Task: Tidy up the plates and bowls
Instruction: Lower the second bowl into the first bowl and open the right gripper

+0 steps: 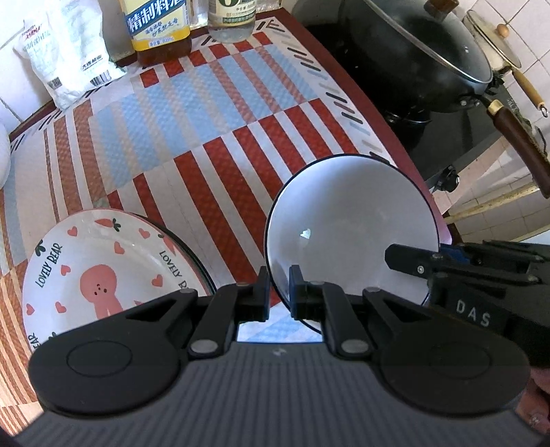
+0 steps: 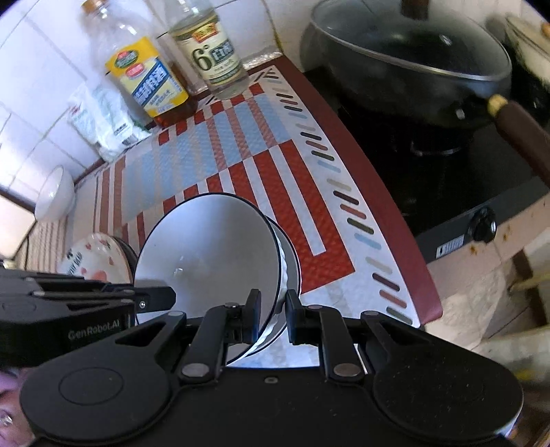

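Observation:
A white bowl (image 1: 350,227) with a dark rim is held tilted above the striped mat. My left gripper (image 1: 278,295) is shut on its left rim. My right gripper (image 2: 271,318) is shut on its near rim, and the bowl (image 2: 209,247) fills the middle of the right wrist view. The right gripper's finger (image 1: 409,261) reaches over the bowl's right side in the left wrist view. A white "Lovely Bear" plate (image 1: 103,271) with pink hearts lies on a dark plate to the left; it also shows in the right wrist view (image 2: 96,261).
A red, white and blue mat (image 1: 213,113) covers the counter. Two bottles (image 1: 158,31) and a white bag (image 1: 65,51) stand at the back. A lidded black wok (image 1: 422,51) sits on the stove to the right. A white bowl (image 2: 55,196) sits at the far left.

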The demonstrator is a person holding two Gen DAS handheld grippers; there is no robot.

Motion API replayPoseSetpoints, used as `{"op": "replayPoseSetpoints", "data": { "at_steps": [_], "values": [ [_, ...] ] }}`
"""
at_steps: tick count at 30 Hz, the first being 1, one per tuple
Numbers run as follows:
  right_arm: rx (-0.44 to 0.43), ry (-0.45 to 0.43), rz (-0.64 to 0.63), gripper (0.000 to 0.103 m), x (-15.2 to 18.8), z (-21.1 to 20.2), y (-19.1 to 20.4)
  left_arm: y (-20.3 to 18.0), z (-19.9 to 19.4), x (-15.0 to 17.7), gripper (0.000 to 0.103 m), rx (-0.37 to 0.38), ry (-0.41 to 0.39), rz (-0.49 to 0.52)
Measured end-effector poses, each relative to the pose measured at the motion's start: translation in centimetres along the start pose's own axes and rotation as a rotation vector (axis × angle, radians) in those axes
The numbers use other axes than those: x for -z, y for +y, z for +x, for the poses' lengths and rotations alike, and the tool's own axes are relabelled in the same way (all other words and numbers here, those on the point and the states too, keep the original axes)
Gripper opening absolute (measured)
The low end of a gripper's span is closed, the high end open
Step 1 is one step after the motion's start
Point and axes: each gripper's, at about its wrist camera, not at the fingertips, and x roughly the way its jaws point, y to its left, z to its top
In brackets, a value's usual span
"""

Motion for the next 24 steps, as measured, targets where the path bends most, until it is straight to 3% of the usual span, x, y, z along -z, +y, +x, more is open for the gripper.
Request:
{"op": "replayPoseSetpoints", "data": {
  "at_steps": [9,14,24],
  "values": [
    [0.039,-0.033,-0.091,0.022,0.0,0.1,1.1,0.7,0.4,0.0,0.011,0.031,0.024,-0.06],
    [0.109,-0.068,-0.153,0.026,-0.1,-0.6,1.7,1.3,0.3,0.1,0.012,0.067,0.031,-0.105],
    [0.139,-0.054,-0.188,0.024,0.3,-0.3,2.0,1.8,-1.3,0.9,0.01,0.066,-0.008,-0.122]
  ]
}}
